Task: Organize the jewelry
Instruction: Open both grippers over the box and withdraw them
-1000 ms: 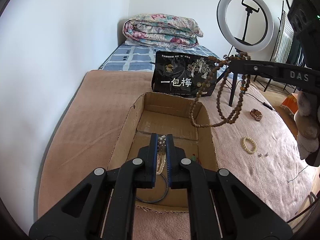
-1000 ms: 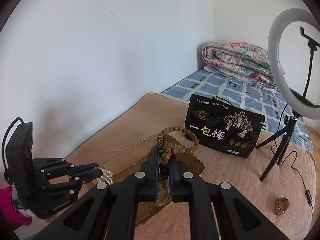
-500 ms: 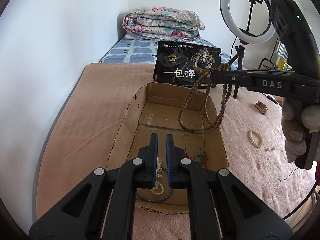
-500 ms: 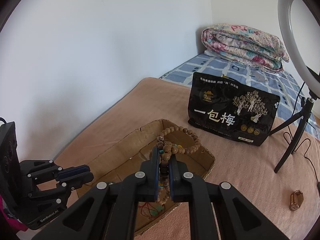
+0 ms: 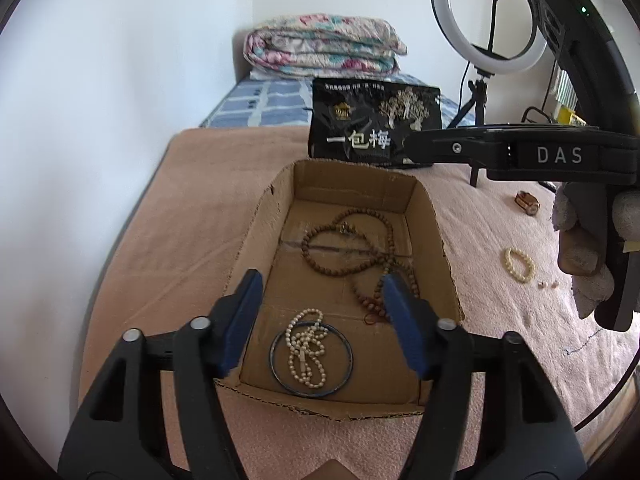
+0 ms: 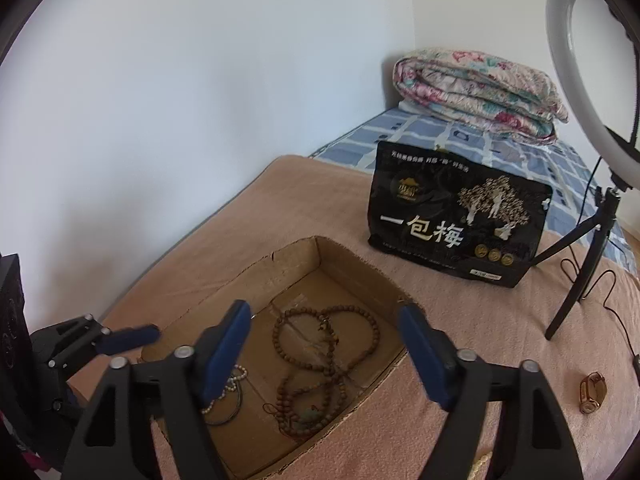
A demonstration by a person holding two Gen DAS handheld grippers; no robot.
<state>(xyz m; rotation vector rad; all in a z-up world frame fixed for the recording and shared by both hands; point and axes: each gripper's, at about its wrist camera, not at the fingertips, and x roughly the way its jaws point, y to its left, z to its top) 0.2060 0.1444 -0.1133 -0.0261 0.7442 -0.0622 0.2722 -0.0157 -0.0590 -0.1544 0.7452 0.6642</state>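
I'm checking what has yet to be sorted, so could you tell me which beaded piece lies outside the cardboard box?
The small cream bead bracelet, a closed ring alone on the pink blanket. The brown bead strand and white pearl strand lie inside the cardboard box.

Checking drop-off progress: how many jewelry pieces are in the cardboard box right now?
3 in the cardboard box: brown bead necklace mid-box toward the right wall, pearl strand at the near end, lying across a dark bangle. Smaller bits could hide under the beads.

I see a white wall left of the gripper, pink blanket under it, blue checked sheet and folded floral quilt ahead, ring light ahead-right.
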